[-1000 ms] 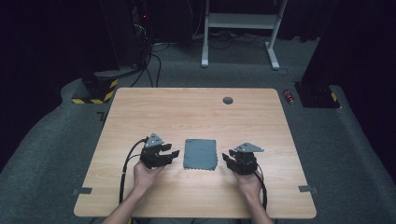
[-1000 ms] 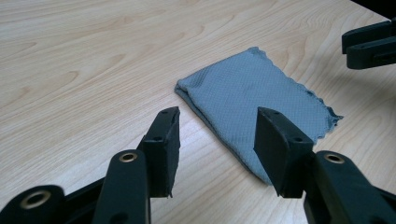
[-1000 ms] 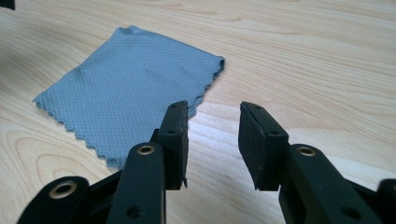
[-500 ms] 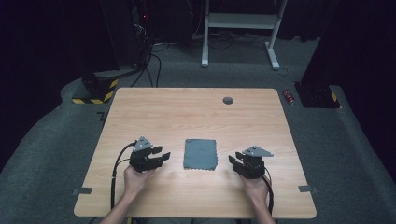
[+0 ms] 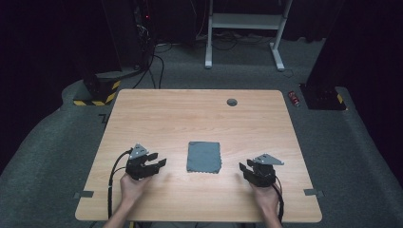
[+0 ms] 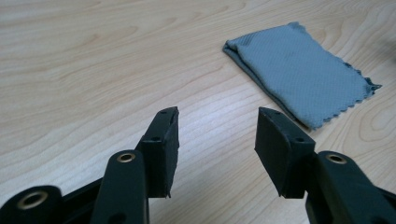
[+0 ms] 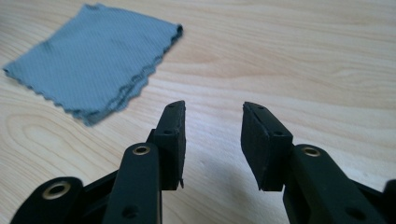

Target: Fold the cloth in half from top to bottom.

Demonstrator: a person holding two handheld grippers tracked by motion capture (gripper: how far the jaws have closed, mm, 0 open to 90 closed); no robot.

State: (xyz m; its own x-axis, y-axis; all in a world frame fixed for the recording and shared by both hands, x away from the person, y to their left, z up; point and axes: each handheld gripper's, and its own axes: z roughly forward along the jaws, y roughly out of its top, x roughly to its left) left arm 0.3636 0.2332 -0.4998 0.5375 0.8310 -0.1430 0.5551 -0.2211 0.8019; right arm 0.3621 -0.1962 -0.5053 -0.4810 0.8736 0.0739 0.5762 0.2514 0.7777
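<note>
folded grey cloth (image 5: pixel 204 157) lies flat on the wooden desk (image 5: pixel 190 118), near the middle of the near half, between the two tools and apart from both. it is folded to a rough square with a zigzag cut edge on its near side. left tool (image 5: pixel 159 164) sits left of the cloth, low over the desk, jaws spread with bare wood between them; nothing gripped. right tool (image 5: pixel 243 169) sits right of the cloth, also low, jaws spread and holding nothing; its jaws have just been opening. in the left gripper view the cloth (image 6: pixel 301 70) lies ahead and to the right of the jaws; in the right gripper view the cloth (image 7: pixel 93 56) lies ahead and to the left. a small dark round disc (image 5: pixel 232 101) rests near the far edge of the desk, well apart from the cloth.
</note>
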